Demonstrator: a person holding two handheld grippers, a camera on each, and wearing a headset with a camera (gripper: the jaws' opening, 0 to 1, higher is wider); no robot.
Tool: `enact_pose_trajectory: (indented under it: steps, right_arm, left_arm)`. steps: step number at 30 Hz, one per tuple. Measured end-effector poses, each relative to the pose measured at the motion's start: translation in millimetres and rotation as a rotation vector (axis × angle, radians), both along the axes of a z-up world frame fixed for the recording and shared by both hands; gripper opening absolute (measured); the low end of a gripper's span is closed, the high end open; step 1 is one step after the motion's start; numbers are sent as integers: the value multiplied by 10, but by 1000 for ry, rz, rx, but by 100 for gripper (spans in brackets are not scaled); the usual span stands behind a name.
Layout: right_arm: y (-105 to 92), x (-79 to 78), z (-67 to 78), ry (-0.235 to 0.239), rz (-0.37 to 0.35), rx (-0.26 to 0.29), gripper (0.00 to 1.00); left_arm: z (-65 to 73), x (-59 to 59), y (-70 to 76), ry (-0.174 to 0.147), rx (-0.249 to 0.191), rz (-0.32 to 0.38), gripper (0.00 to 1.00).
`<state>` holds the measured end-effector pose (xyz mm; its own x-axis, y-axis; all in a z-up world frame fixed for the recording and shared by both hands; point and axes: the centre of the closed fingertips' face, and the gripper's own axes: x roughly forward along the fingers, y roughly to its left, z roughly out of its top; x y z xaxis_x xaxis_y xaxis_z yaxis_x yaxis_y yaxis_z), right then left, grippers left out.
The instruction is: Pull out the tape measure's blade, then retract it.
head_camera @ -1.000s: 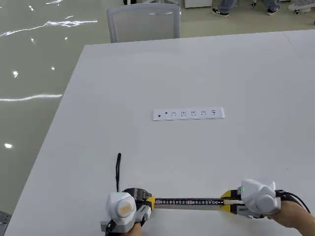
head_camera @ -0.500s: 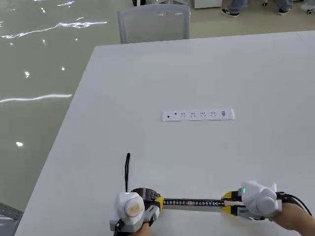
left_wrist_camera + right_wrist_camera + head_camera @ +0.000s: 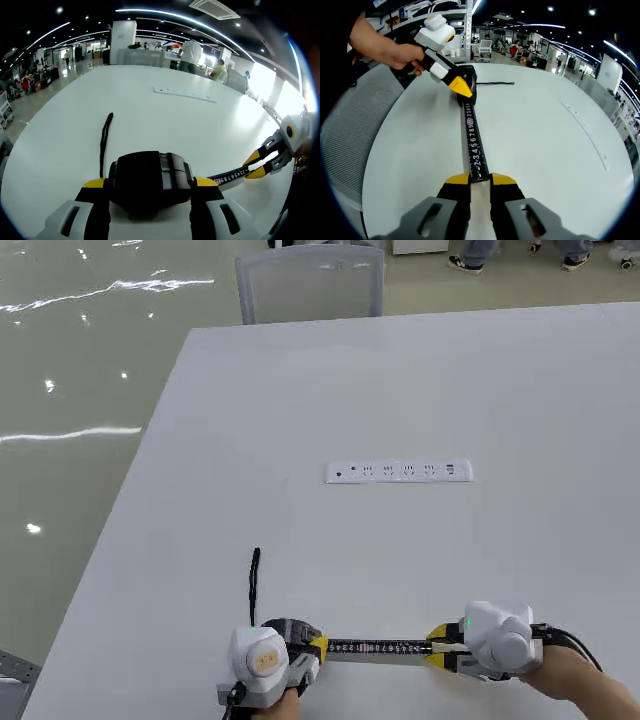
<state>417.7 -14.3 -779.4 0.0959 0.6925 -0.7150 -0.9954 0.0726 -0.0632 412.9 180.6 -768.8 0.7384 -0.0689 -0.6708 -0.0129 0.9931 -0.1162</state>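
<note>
Head view: shows left tongs (image 3: 312,648) clamped on black tape measure case (image 3: 287,632) at near edge of white bench (image 3: 400,390), one yellow-tipped jaw on each side of case. Shows right tongs (image 3: 440,647) narrowed onto free end of blade (image 3: 378,648), well apart from case. Locates blade drawn out straight between both tongs, low over bench, numbered scale facing up. Locates black wrist strap (image 3: 255,575) flat on bench, trailing from case away from person. Places white power strip (image 3: 398,472) at mid-bench, well apart from tape, and grey chair (image 3: 310,285) beyond far edge. Right gripper view: confirms blade tip pinched between jaws.
</note>
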Motion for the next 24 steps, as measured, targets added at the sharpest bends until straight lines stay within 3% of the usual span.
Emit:
enact_pose_trajectory:
  steps: [24]
  right_arm:
    - [451, -18, -9, 2, 22, 24, 12]
  left_arm:
    - [4, 0, 7, 1, -15, 7, 62]
